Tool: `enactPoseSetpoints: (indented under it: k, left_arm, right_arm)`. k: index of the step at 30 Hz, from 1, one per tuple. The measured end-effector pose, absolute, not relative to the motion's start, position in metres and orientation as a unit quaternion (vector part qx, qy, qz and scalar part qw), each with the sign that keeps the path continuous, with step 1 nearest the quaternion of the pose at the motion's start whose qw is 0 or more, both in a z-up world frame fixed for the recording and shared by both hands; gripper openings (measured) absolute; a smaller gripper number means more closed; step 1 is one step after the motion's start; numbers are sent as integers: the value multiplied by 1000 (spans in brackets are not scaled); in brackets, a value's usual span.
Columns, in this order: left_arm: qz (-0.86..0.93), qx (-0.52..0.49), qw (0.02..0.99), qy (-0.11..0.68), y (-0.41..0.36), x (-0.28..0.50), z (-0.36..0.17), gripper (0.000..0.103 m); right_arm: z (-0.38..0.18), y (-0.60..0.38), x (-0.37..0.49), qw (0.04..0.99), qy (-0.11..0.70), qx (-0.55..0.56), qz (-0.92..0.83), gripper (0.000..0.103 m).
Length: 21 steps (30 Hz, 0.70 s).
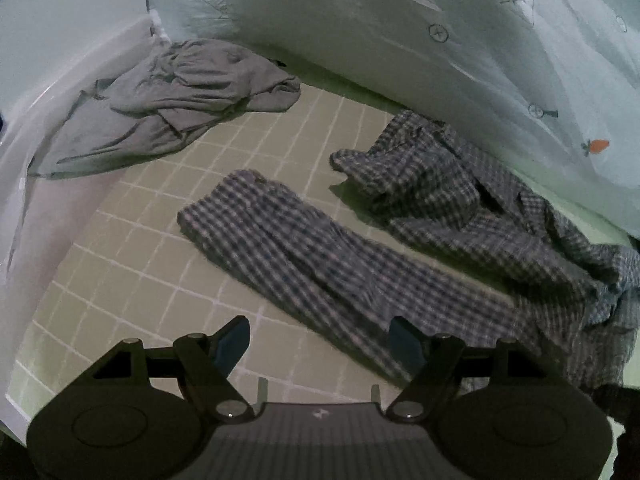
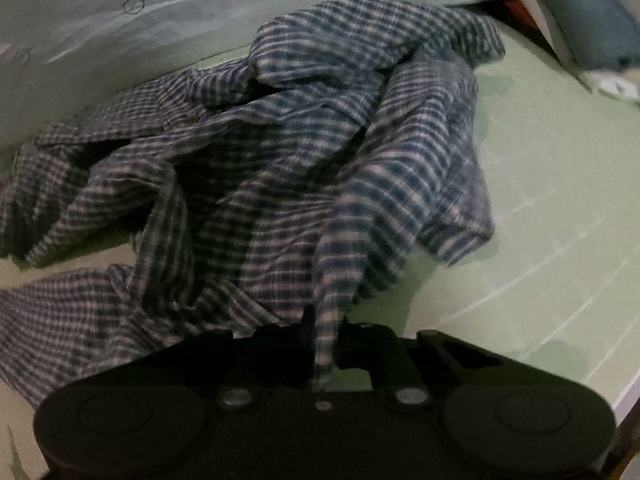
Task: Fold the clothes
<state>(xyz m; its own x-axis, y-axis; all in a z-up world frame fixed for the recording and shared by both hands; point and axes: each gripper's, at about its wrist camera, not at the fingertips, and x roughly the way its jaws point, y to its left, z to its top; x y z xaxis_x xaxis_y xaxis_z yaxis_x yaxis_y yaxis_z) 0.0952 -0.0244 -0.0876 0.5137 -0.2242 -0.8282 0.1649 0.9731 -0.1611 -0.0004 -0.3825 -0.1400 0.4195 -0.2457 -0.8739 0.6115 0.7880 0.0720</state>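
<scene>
A blue-and-white checked shirt [image 1: 432,236] lies crumpled on the green grid-patterned mat [image 1: 280,128], one long part stretched toward the left. My left gripper [image 1: 320,340] hovers open above the mat beside the near edge of that stretched part, with nothing between its fingers. In the right wrist view the same checked shirt [image 2: 280,168] is bunched up, and my right gripper [image 2: 326,340] is shut on a fold of its cloth, which runs between the dark fingers. The pads themselves are hidden by the fabric.
A grey garment [image 1: 176,100] lies crumpled at the far left of the mat. A pale printed quilt [image 1: 480,40] rises along the far side. A white frame [image 1: 24,168] borders the left. A blue pillow [image 2: 592,20] sits at the far right corner.
</scene>
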Motion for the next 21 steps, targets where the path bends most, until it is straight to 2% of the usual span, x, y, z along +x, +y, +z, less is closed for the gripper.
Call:
enactPoseSetpoints:
  k: [11, 15, 21]
  left_arm:
    - [-88, -43, 875, 473, -116, 117, -84, 79]
    - [-88, -44, 877, 470, -151, 139, -86, 81]
    - [-128, -14, 861, 492, -213, 202, -105, 81]
  right_arm:
    - [-135, -551, -27, 810, 473, 160, -309, 7]
    - [-131, -608, -11, 817, 465, 80, -331, 7]
    - [-131, -694, 26, 810, 442, 93, -374, 8]
